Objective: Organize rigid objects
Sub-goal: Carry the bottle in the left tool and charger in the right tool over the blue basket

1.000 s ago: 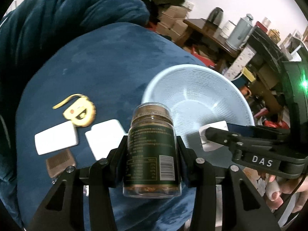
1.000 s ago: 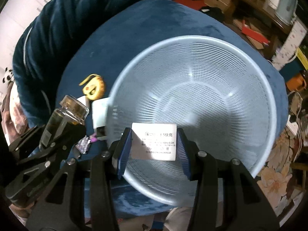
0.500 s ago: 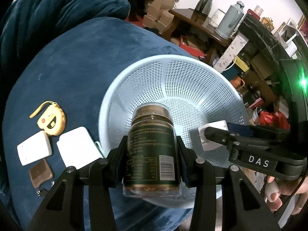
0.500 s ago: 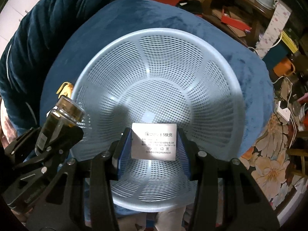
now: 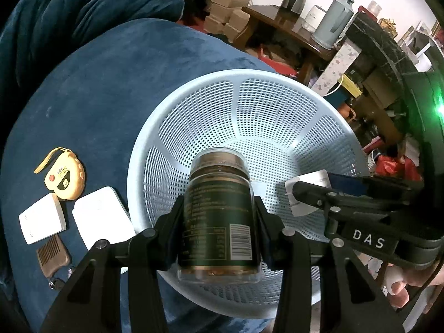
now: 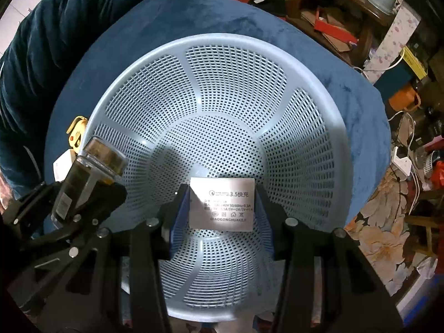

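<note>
Both grippers are loaded over the light-blue basket (image 6: 319, 105), I'd guess so each item can go straight in. Left gripper (image 5: 219, 222) is clamped on a dark-labelled jar (image 5: 219, 208), held upright by its sides above the near rim; right gripper (image 6: 222, 208) pinches a flat white charger (image 6: 222, 204) by its edges, low over the basket's middle. Left of the basket on the blue cushion (image 5: 97, 97) wait a wooden comb (image 5: 52, 255), two white boxes (image 5: 41, 222) and, further back, a yellow tape measure (image 5: 65, 180). The jar hides the basket's near floor, and its label is too blurry to read.
</note>
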